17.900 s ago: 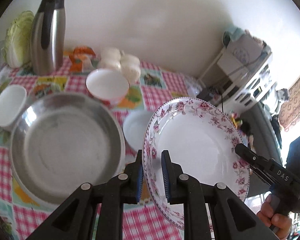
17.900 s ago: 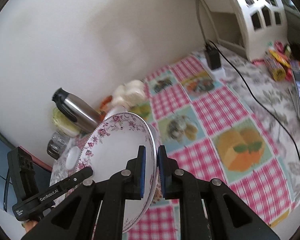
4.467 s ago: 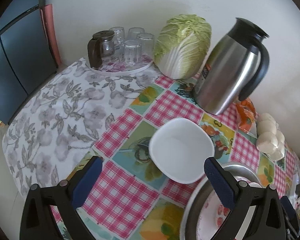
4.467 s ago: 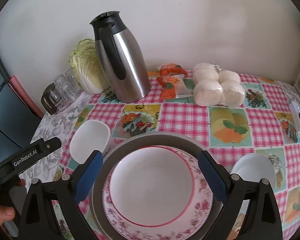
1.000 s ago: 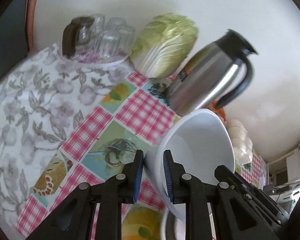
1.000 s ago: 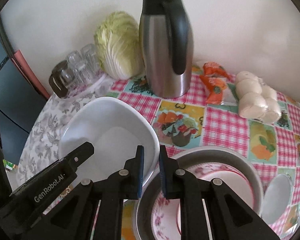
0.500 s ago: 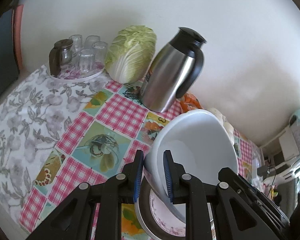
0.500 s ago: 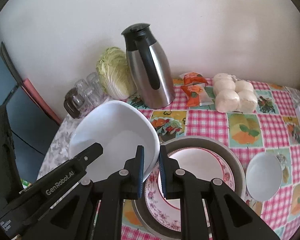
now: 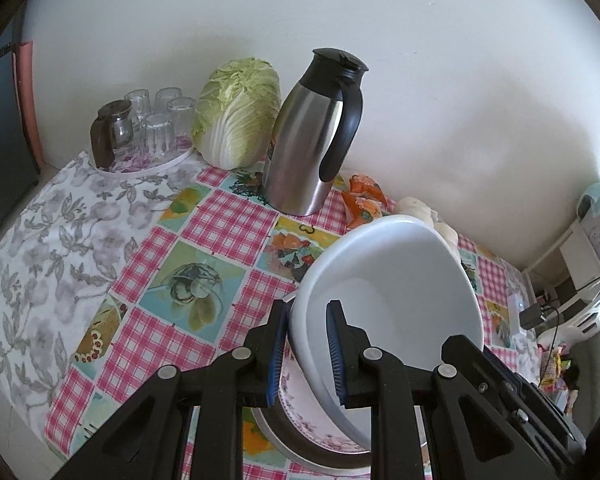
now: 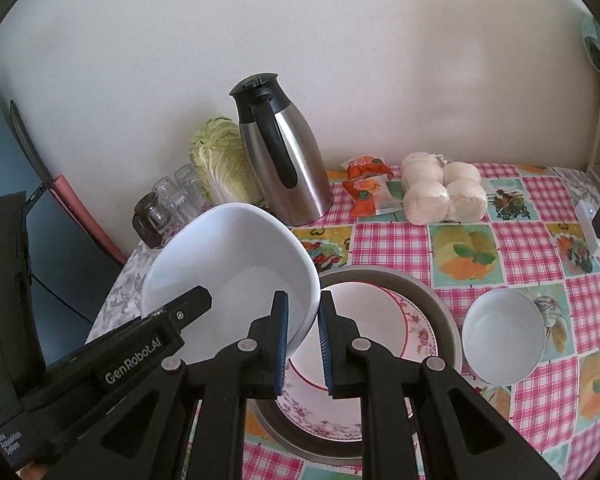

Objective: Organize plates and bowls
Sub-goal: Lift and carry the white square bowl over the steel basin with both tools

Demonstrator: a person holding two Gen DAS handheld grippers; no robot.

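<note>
Both grippers hold a white square-ish bowl (image 9: 396,280) by opposite rims, tilted, above the table. My left gripper (image 9: 306,354) is shut on its near rim. My right gripper (image 10: 302,340) is shut on the other rim of the same bowl (image 10: 228,264). Below it sits a steel pan (image 10: 440,304) holding a floral plate (image 10: 416,328) with a red-rimmed white bowl (image 10: 364,316) on top. The pan's edge (image 9: 312,454) and the floral plate (image 9: 300,400) also show under the bowl in the left wrist view. A small white bowl (image 10: 502,336) stands to the right of the pan.
A steel thermos jug (image 10: 284,160) and a cabbage (image 10: 220,160) stand by the back wall, with glasses on a tray (image 9: 148,132) at the far left corner. Snack packets (image 10: 364,188) and bagged buns (image 10: 440,192) lie to the right. A white charger (image 10: 592,228) lies at the right edge.
Both grippers have carried the white bowl up and rightward, so it now hangs over the left side of the pan. The view has pulled back from the thermos.
</note>
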